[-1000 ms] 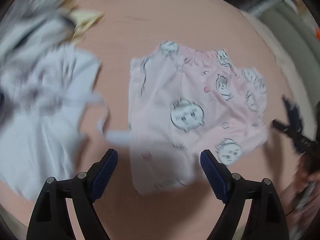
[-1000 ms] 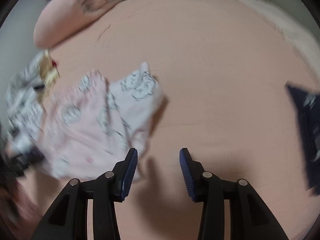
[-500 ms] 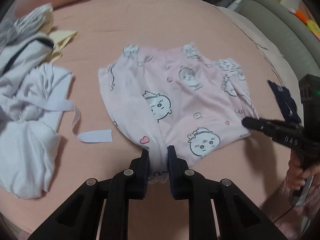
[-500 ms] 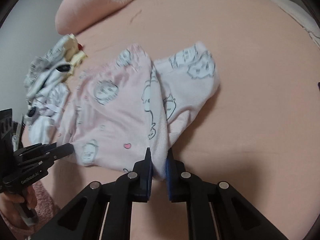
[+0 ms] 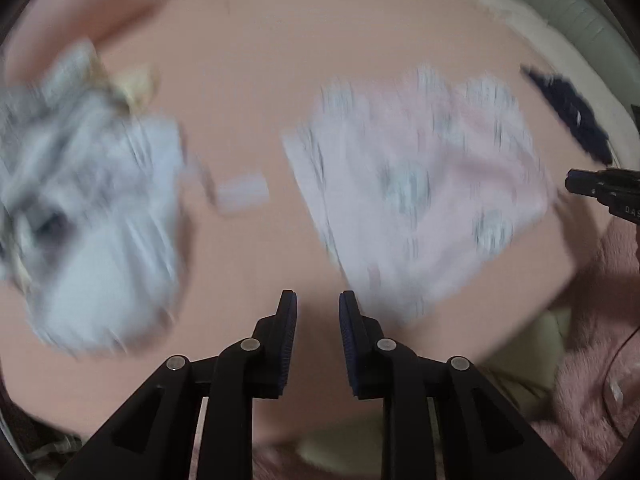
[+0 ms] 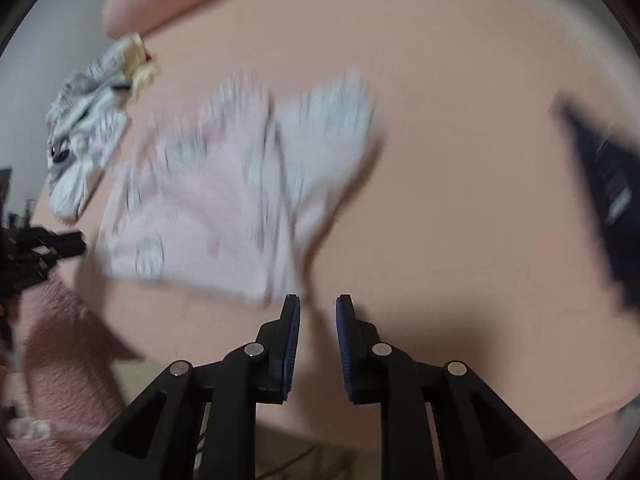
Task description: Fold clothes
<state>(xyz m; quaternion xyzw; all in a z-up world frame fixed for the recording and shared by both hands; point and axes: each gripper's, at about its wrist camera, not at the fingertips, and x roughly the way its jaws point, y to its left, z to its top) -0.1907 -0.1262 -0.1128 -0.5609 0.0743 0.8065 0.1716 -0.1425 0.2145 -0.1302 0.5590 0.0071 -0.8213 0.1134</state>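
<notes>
Pink cartoon-print shorts (image 5: pixel 420 200) lie on the peach bed sheet (image 5: pixel 280 80), blurred by motion. My left gripper (image 5: pixel 317 296) hangs just short of their near left corner. Its jaws stand a narrow gap apart and are opening, with no cloth between them. In the right wrist view the shorts (image 6: pixel 208 200) lie ahead and to the left of my right gripper (image 6: pixel 319 300). Its jaws are also opening, with only sheet showing between them. Each gripper shows at the edge of the other's view: the right gripper (image 5: pixel 600 188) and the left gripper (image 6: pixel 44 244).
A heap of white and grey clothes (image 5: pixel 88 208) with a loose white strap (image 5: pixel 242 192) lies left of the shorts. A dark navy garment (image 6: pixel 604 200) lies to the right. A pink pillow (image 6: pixel 160 0) sits at the far end. A fluffy pink sleeve (image 5: pixel 592 320) is near the bed's edge.
Half a second ago both grippers pinched the near hem of the shorts. Now both have let go and drawn back, and the shorts rest on the sheet.
</notes>
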